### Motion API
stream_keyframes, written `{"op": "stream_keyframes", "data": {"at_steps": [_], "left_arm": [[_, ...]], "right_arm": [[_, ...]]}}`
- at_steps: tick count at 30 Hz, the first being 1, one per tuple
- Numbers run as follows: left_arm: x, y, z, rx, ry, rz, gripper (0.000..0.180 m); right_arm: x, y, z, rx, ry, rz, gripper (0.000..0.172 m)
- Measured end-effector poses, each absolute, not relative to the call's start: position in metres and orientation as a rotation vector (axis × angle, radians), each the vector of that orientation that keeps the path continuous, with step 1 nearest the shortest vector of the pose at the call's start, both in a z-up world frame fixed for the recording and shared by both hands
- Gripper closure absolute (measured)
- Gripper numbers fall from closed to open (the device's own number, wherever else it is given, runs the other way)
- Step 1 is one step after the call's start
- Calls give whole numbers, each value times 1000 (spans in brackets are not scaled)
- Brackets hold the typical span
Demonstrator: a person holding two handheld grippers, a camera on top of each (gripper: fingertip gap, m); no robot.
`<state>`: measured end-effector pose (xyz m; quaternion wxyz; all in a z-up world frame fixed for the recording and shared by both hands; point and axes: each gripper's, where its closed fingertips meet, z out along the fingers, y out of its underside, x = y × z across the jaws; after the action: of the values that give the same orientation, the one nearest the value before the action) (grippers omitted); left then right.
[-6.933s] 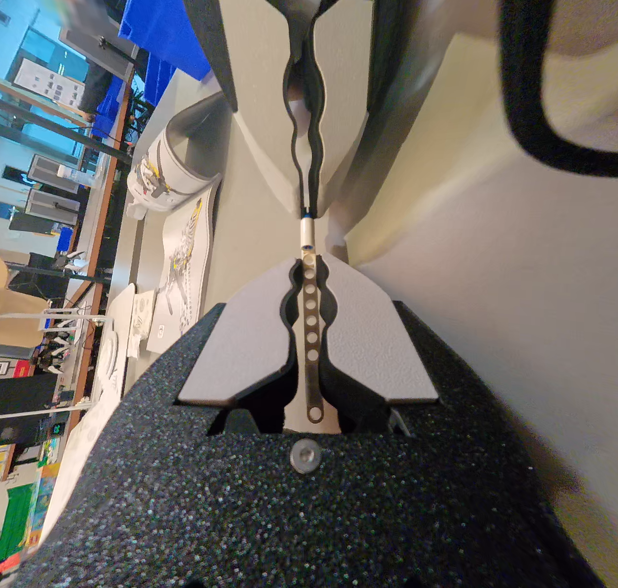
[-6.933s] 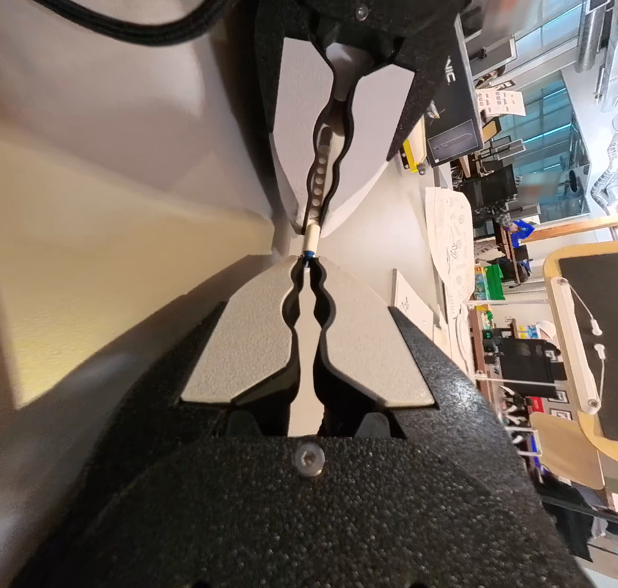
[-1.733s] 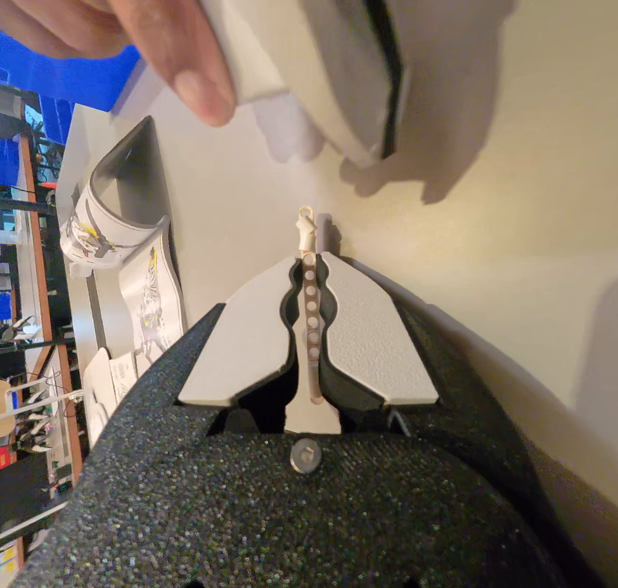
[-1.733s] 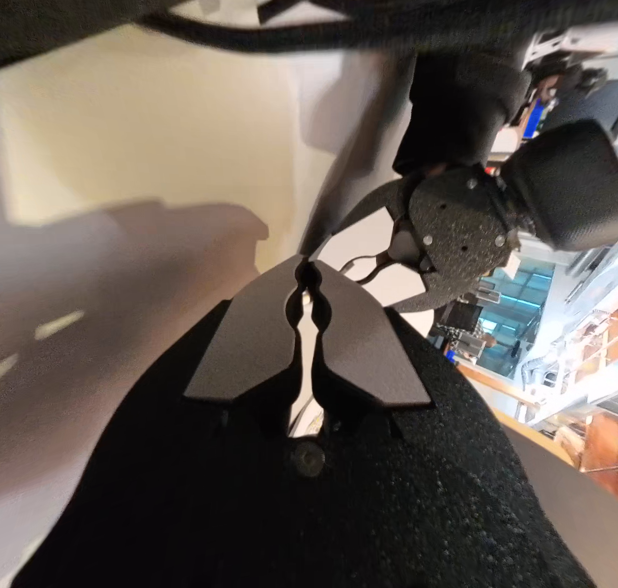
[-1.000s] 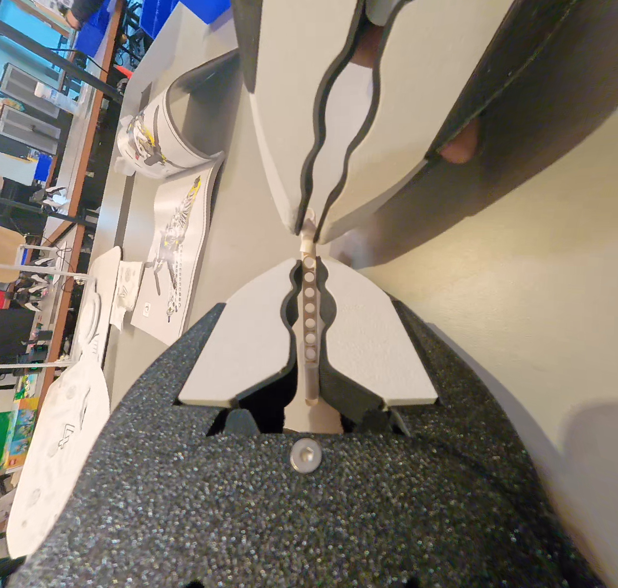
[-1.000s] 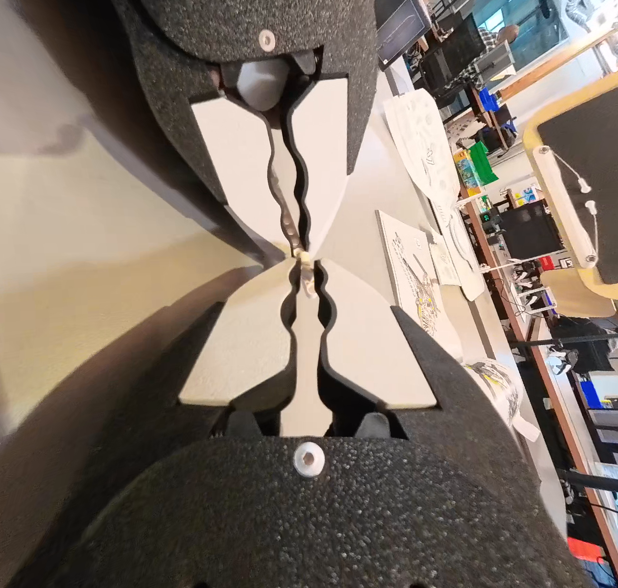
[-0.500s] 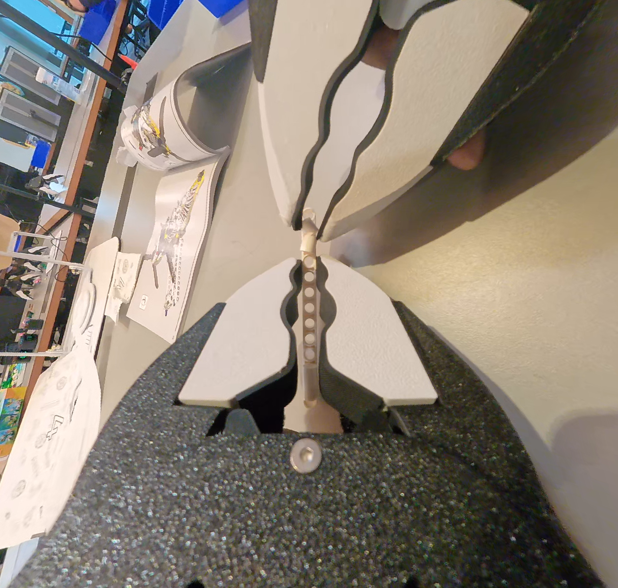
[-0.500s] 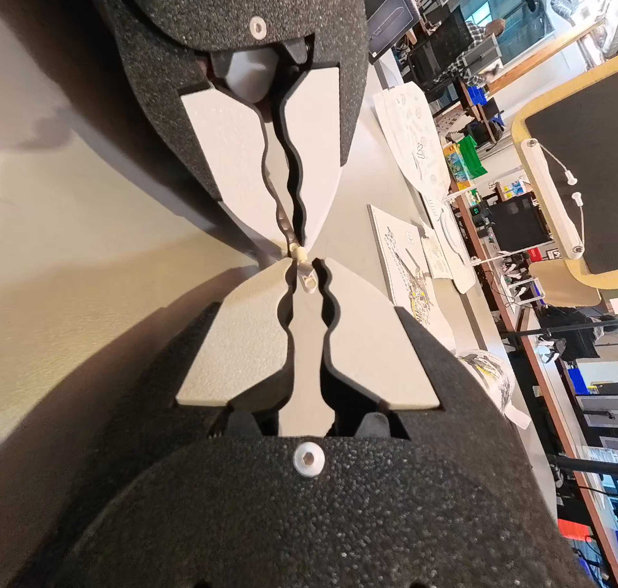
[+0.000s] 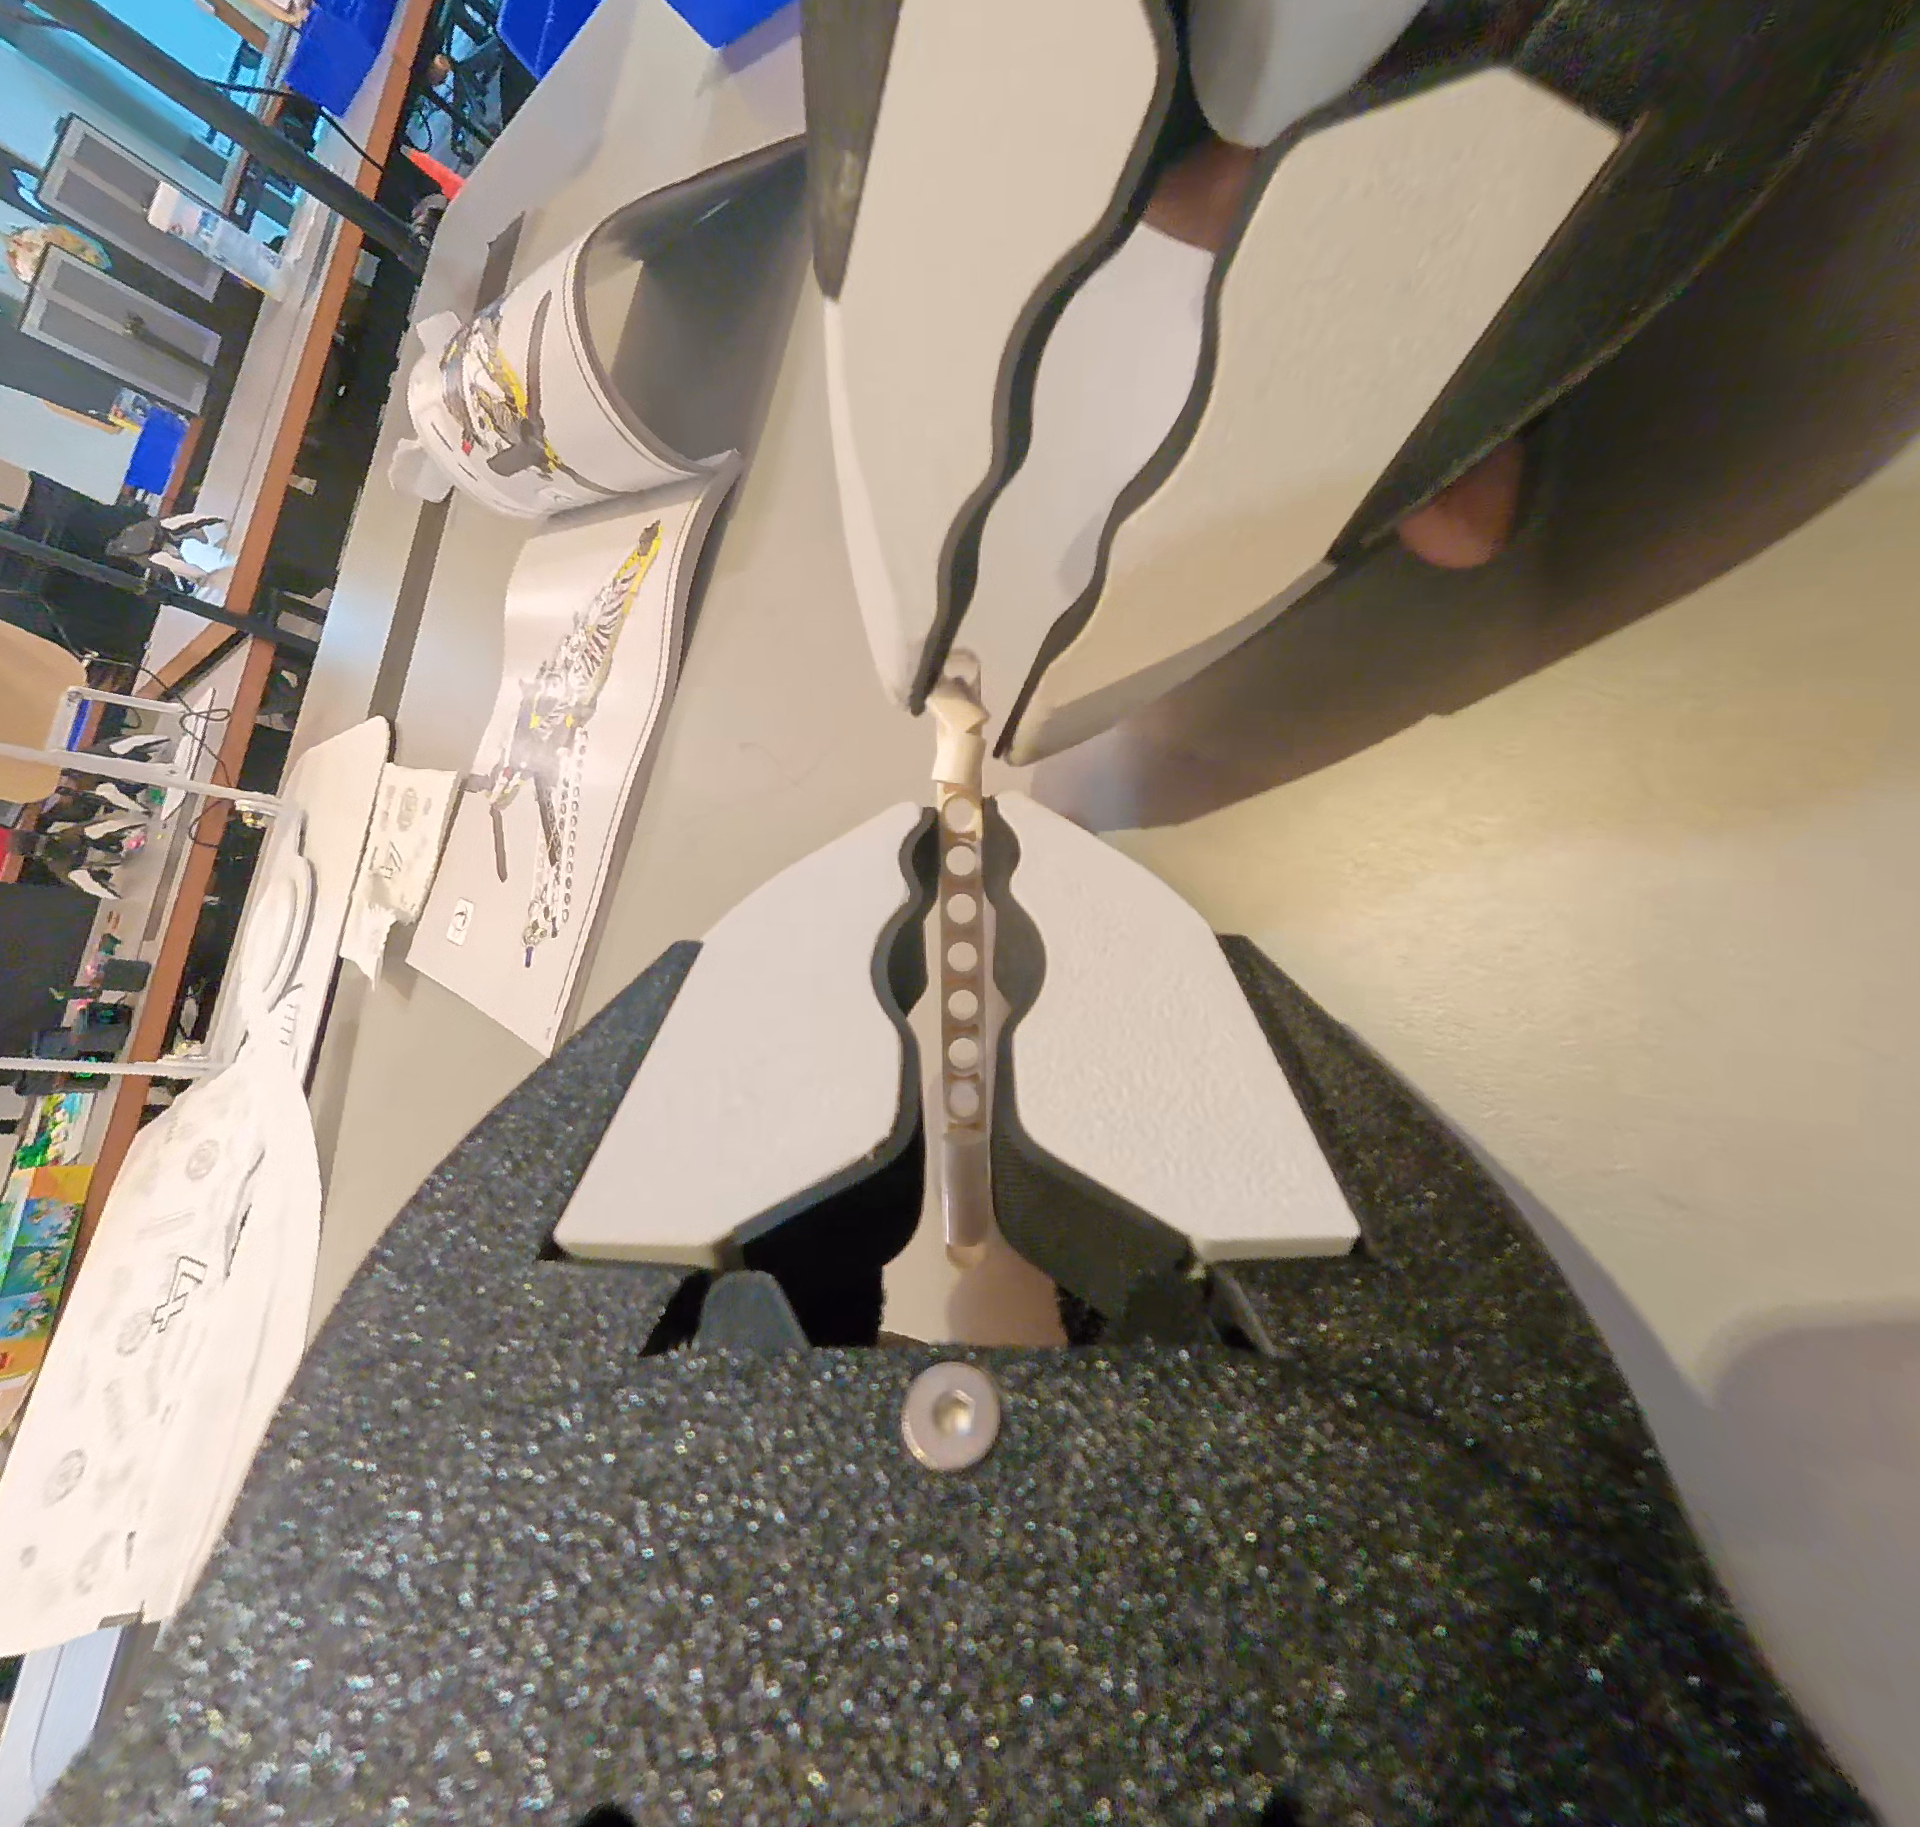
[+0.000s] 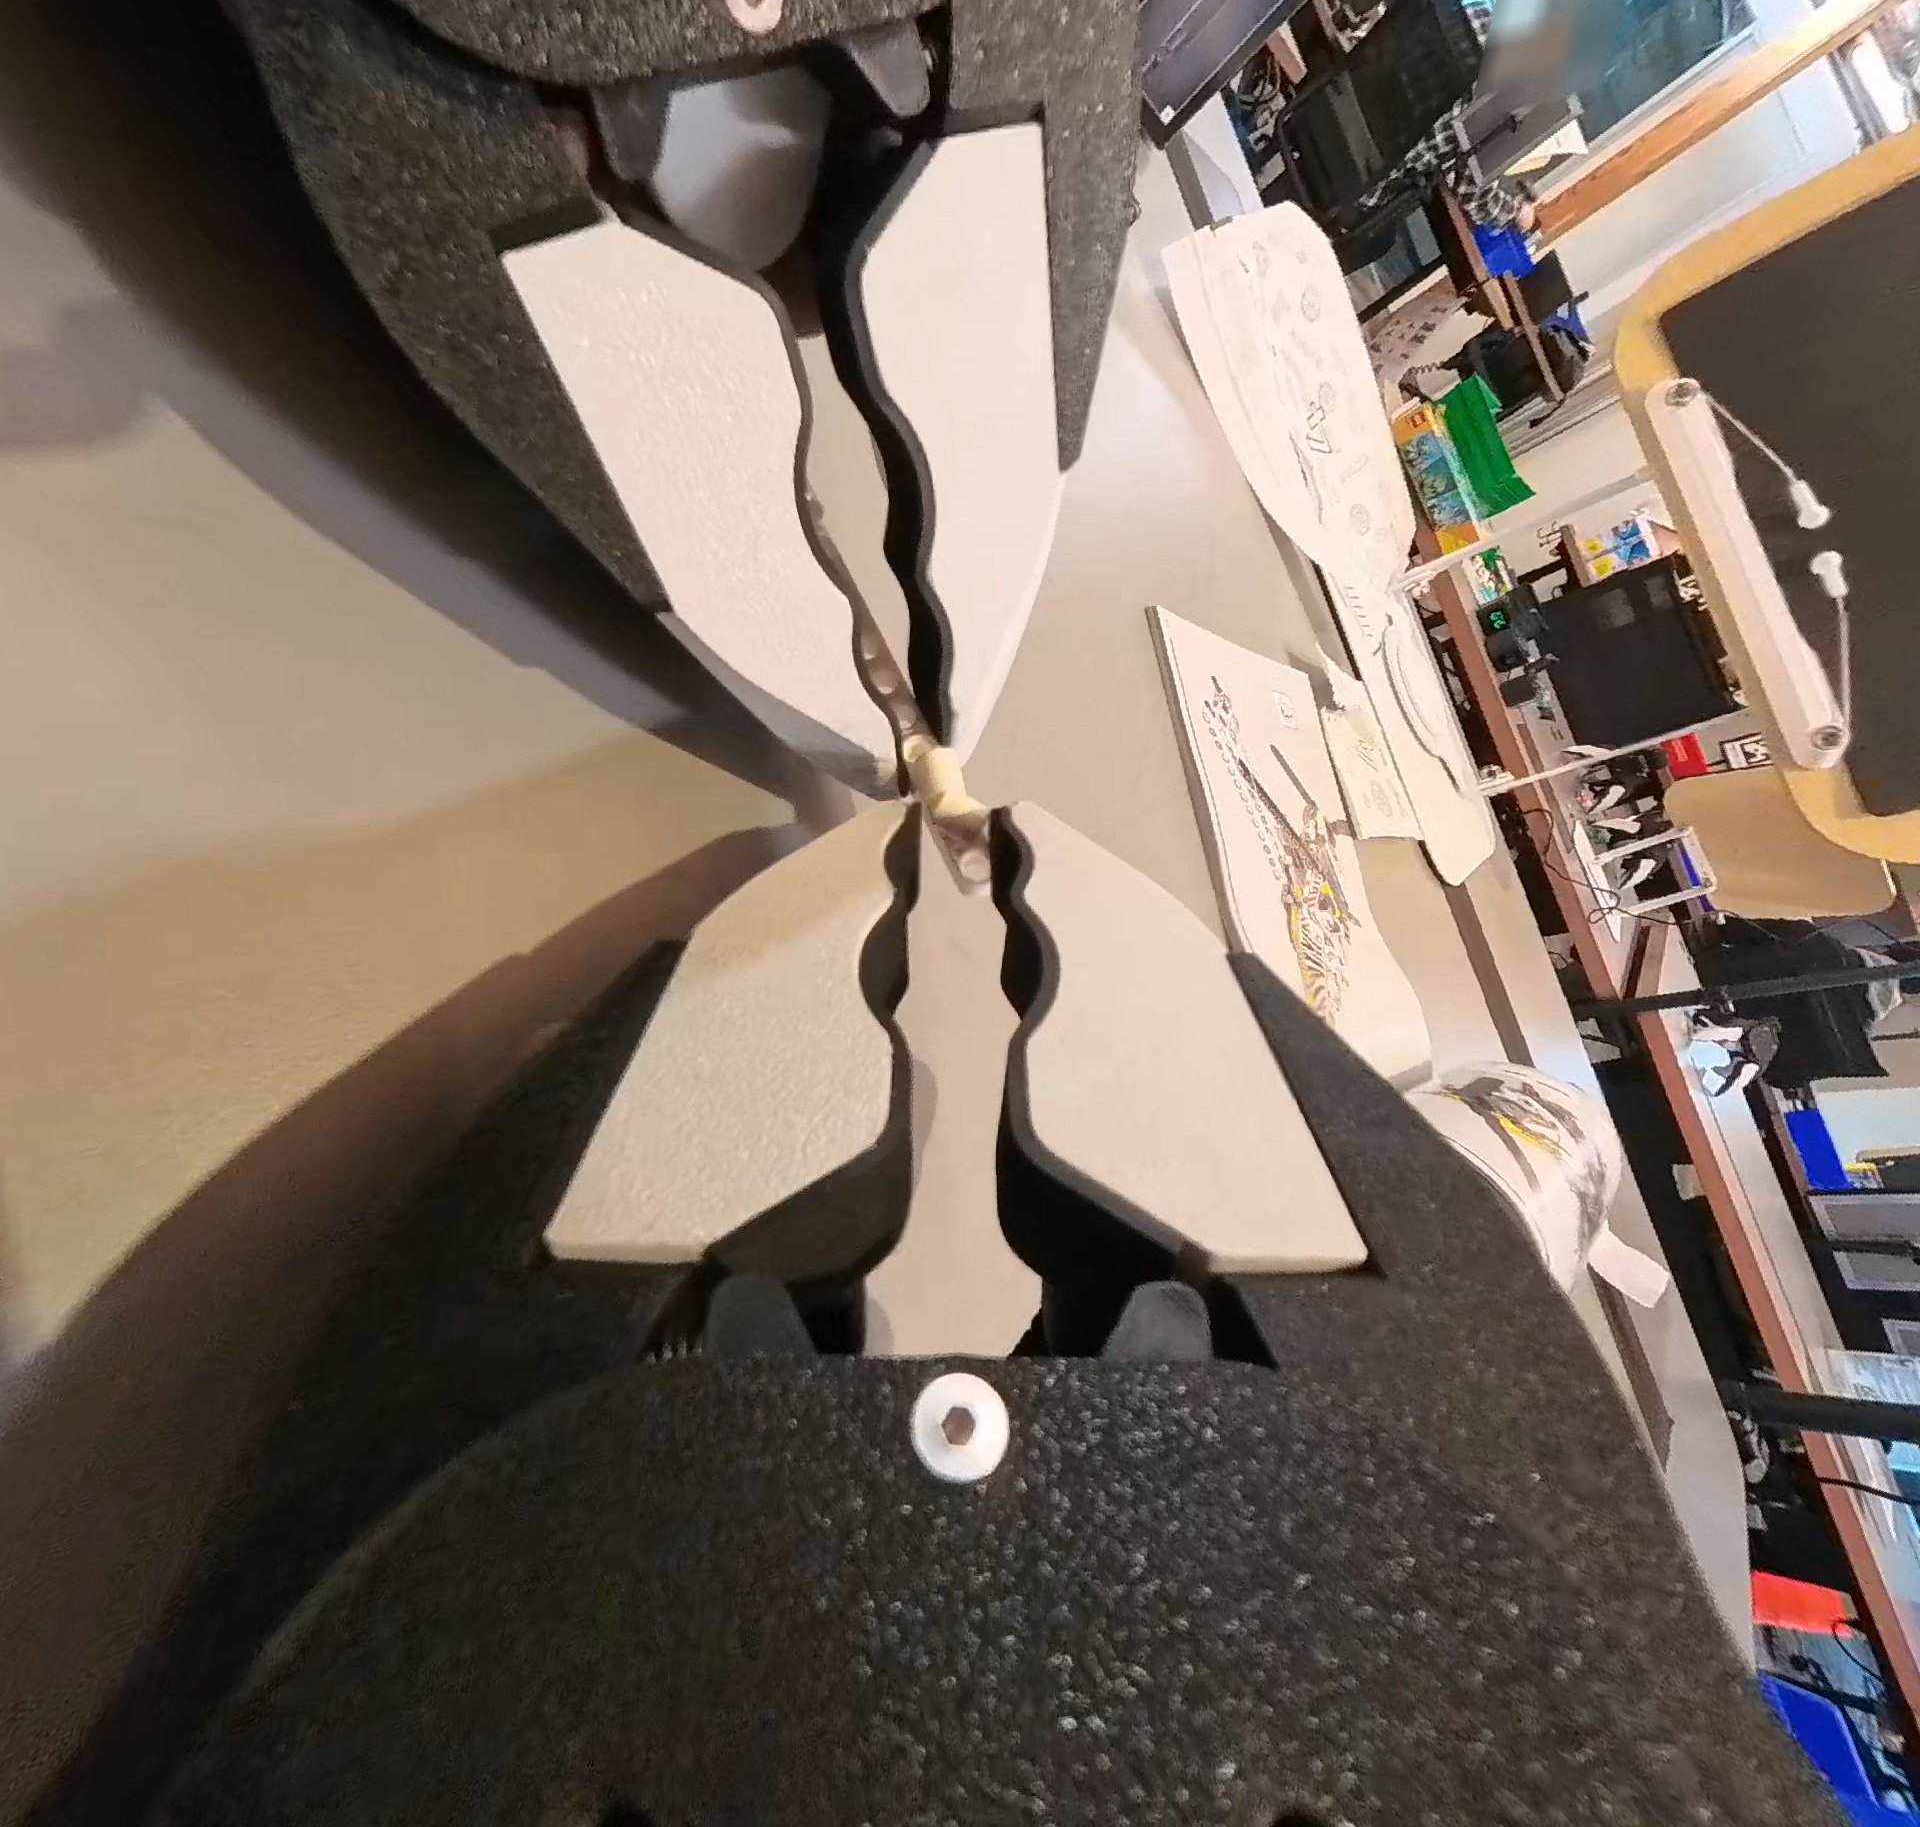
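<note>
My left gripper (image 9: 961, 811) is shut on a thin grey beam with a row of holes (image 9: 961, 956), which runs back between its pads. A small cream connector piece (image 9: 956, 738) sits on the beam's front end. My right gripper (image 9: 964, 728) faces the left one tip to tip. Its fingertips stand on either side of the connector with a gap on one side, so it is open. In the right wrist view the connector (image 10: 940, 780) lies between the right gripper's (image 10: 956, 816) parted tips. The beam (image 10: 868, 655) stays in the left gripper (image 10: 920, 749).
Both grippers are held above a grey table (image 9: 748, 551). A picture booklet (image 9: 582, 738), a curled printed sheet (image 9: 540, 406) and white printed sheets (image 9: 156, 1310) lie on it. A cream surface (image 9: 1558, 946) fills the other side. Shelves and desks stand beyond. The grippers are tip to tip, or close to it.
The right gripper's fingers have parted around the cream connector over the last second. The left gripper has kept its hold on the beam, and both have stayed tip to tip.
</note>
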<state>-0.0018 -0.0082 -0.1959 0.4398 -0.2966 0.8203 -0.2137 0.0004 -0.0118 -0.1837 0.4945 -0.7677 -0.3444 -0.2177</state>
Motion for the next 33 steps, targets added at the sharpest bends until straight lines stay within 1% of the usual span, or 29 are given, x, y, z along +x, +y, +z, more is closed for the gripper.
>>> {"op": "stream_keyframes", "data": {"at_steps": [6,16,23,33], "left_arm": [[-3,-11,-197,-686,2054,-527,171],[-10,-16,-203,-428,2125,-408,171],[-14,-25,-204,-394,2167,-462,170],[-19,-35,-204,-381,2200,-554,170]], "right_arm": [[-2,-14,-184,-1850,-884,-510,162],[-16,-25,-192,-1727,-1185,-410,163],[-21,-34,-193,-1604,-1324,-436,164],[-28,-43,-191,-1545,-1349,-414,163]]}}
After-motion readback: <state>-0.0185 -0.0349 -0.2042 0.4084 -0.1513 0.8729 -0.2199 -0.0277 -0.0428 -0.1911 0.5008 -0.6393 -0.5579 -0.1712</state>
